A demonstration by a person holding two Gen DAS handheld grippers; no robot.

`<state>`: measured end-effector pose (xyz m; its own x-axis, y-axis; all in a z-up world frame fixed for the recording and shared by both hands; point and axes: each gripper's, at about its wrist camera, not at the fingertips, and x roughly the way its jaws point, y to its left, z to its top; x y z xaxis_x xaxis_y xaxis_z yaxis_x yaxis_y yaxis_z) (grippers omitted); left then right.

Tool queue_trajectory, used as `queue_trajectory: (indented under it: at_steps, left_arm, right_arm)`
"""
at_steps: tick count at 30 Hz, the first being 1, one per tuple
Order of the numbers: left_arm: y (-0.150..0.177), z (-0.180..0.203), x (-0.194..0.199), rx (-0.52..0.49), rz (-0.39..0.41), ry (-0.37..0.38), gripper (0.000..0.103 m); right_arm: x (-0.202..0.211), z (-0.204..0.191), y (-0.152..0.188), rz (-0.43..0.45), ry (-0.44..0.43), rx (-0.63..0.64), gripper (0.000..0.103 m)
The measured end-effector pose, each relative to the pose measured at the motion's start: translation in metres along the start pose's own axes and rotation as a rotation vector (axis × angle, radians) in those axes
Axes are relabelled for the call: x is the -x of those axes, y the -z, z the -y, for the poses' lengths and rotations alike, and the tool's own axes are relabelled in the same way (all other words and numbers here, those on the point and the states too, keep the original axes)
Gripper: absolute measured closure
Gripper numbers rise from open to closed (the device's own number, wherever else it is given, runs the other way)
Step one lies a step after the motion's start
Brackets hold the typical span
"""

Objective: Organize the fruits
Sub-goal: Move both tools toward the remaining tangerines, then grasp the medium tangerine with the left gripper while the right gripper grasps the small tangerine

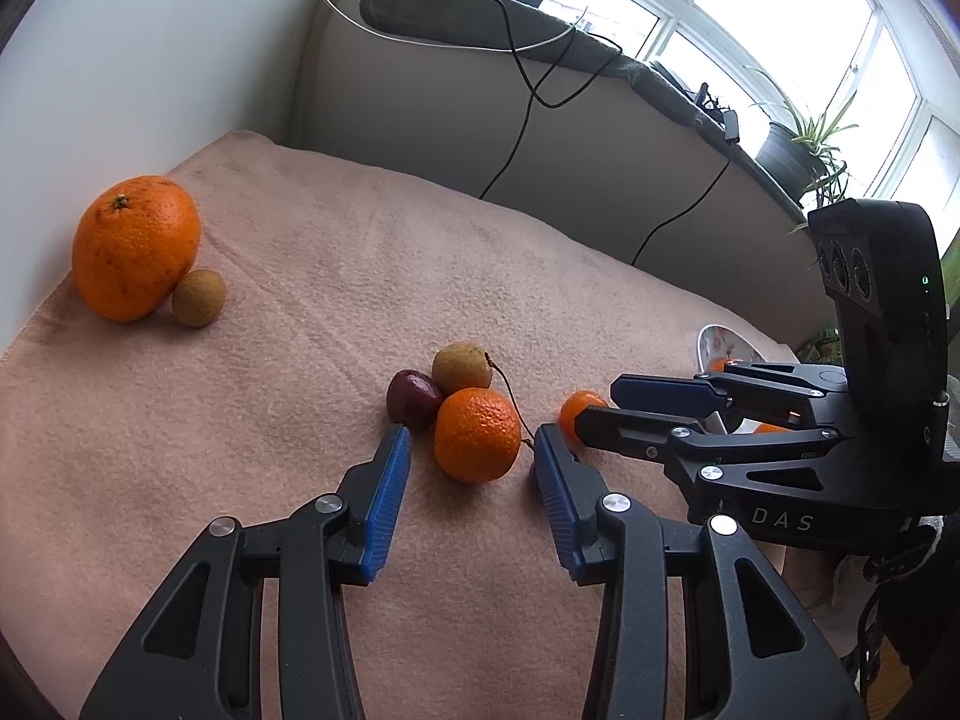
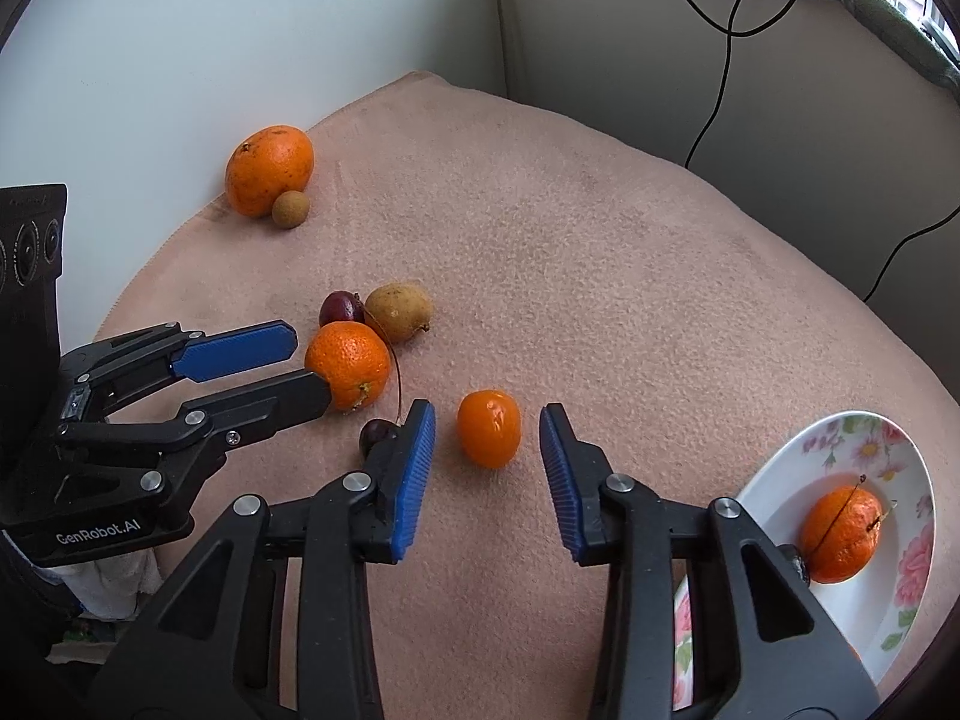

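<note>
On the pink blanket [image 2: 600, 276], the left gripper [image 1: 472, 456] straddles a mandarin [image 1: 477, 435], jaws apart with gaps on both sides. The right gripper [image 2: 487, 441] brackets a kumquat [image 2: 489, 427], pads clear of it. Another mandarin [image 2: 843, 534] lies in the floral plate [image 2: 906, 462]. A large orange [image 2: 270, 170] sits well apart near the wall.

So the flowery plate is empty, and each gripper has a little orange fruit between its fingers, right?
Not quite. The flowery plate is not empty: an orange mandarin already lies in it, as the right wrist view shows. The rest holds: the left gripper has a mandarin between its fingers, and the right gripper has a small oval orange fruit between its fingers, neither yet squeezed.
</note>
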<state>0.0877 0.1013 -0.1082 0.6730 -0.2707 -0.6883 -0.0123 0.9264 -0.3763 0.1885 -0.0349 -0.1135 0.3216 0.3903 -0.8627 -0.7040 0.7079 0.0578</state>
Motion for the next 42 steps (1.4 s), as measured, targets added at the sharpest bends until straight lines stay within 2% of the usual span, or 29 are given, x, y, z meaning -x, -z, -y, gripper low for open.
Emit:
queue_trajectory:
  at_steps: [10, 16, 18, 21, 25, 42]
  left_arm:
    - [-0.001, -0.001, -0.01, -0.008, -0.03, 0.0, 0.062]
    - [-0.003, -0.001, -0.013, -0.01, -0.038, -0.001, 0.067]
    - [-0.004, 0.001, -0.013, -0.013, -0.036, 0.005, 0.072]
    - [-0.003, 0.002, -0.014, -0.02, -0.032, -0.001, 0.072]
    - [-0.004, 0.003, -0.014, -0.02, -0.029, -0.001, 0.073]
    - [-0.002, -0.001, 0.014, -0.014, 0.017, -0.023, 0.073]
  right_arm:
    - [-0.017, 0.002, -0.003, -0.028, 0.007, -0.005, 0.069]
    - [-0.023, 0.0, -0.005, -0.034, 0.01, 0.001, 0.069]
    - [-0.022, 0.001, -0.004, -0.032, 0.009, -0.002, 0.072]
    - [-0.022, 0.0, -0.004, -0.032, 0.009, -0.001, 0.079]
    - [-0.022, 0.002, -0.003, -0.027, 0.005, -0.006, 0.08]
    - [0.019, 0.011, 0.006, 0.059, -0.024, -0.042, 0.08]
